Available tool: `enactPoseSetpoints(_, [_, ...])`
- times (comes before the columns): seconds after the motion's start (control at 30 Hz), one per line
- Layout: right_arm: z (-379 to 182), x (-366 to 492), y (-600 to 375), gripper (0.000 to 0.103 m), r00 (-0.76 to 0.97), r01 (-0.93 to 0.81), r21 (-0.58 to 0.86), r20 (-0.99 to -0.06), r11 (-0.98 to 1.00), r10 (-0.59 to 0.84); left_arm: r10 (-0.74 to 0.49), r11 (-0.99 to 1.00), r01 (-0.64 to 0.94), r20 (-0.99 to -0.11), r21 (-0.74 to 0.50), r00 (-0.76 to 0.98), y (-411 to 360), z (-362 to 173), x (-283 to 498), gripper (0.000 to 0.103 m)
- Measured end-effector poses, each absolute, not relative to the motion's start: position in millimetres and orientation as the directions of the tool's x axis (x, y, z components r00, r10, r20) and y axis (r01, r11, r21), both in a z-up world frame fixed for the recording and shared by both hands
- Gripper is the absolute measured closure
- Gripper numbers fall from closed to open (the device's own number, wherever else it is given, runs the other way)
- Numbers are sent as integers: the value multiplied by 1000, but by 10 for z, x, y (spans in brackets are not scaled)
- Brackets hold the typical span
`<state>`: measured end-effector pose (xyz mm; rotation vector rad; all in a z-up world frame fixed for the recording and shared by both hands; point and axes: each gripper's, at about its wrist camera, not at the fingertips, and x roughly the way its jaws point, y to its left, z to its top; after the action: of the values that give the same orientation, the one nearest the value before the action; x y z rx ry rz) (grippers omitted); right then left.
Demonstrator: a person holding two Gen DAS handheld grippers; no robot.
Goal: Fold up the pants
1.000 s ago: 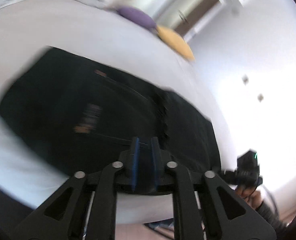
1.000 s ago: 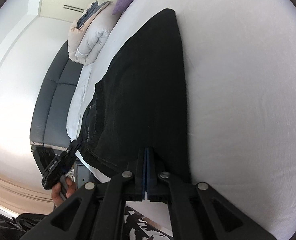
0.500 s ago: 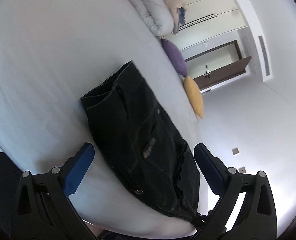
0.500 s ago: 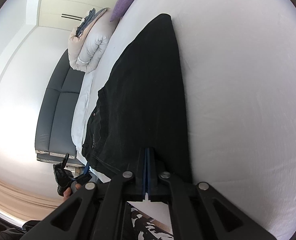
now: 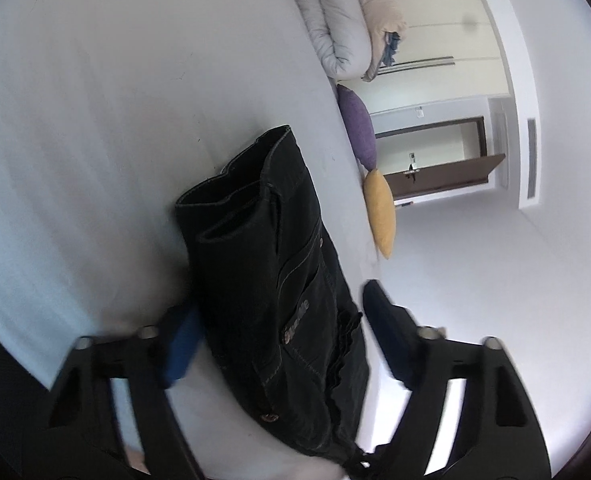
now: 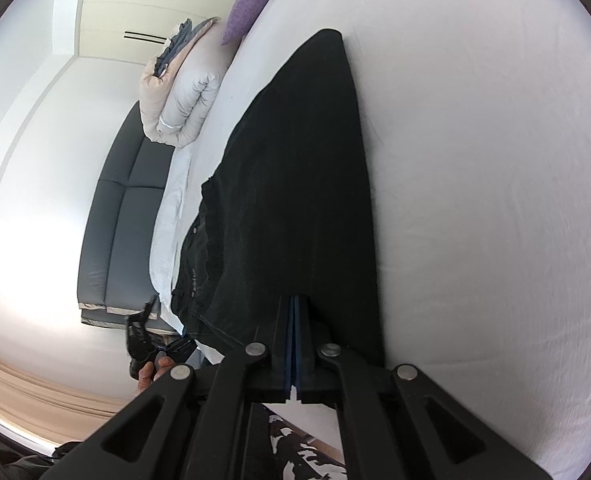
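Left jaws straddle pants [image 5: 279, 280]; right pinch hem.

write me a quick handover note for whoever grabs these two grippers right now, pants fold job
Left gripper: open, fingers either side of the waist end of the black pants, not gripping.
Right gripper: shut on the pants at the near edge of the bed.
Pants lie long and narrow on the white sheet, apparently already folded leg on leg; waist end by the left gripper.
Left to do: close the left on the waist, then fold the pants across their length.
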<state>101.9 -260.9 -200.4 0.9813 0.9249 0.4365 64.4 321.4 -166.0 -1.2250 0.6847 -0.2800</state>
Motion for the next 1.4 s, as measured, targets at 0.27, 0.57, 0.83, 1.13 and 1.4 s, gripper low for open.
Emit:
enactPoseSetpoints(0.27, [-1652,1089,-2518,98,571,25,842,-455,539,684,-559,230,-180,-281,-956,780,3305,-1827,707,78])
enactPoseSetpoints(0.57, [-1275,2063,-1523,98,428,-108,769,-536,630,728,-496,450,-142,-379,-882,781,3133,-1452,742,86])
enactPoseSetpoints(0.83, [-1630,2706,-1045,98,339,-27,744,-621,667,707,-448,629,-74,-439,-773,779,2837,-1023,729,88])
enactPoseSetpoints(1.13, [-1942,2716,-1030,103,327,17,710,-669,704,667,-416,770,27,-470,-637,778,2387,-583,799,88])
enactPoseSetpoints(1.4, [-2096,2586,-1119,103,376,30,731,-640,681,670,-429,842,146,-480,-520,765,1738,-210,821,88])
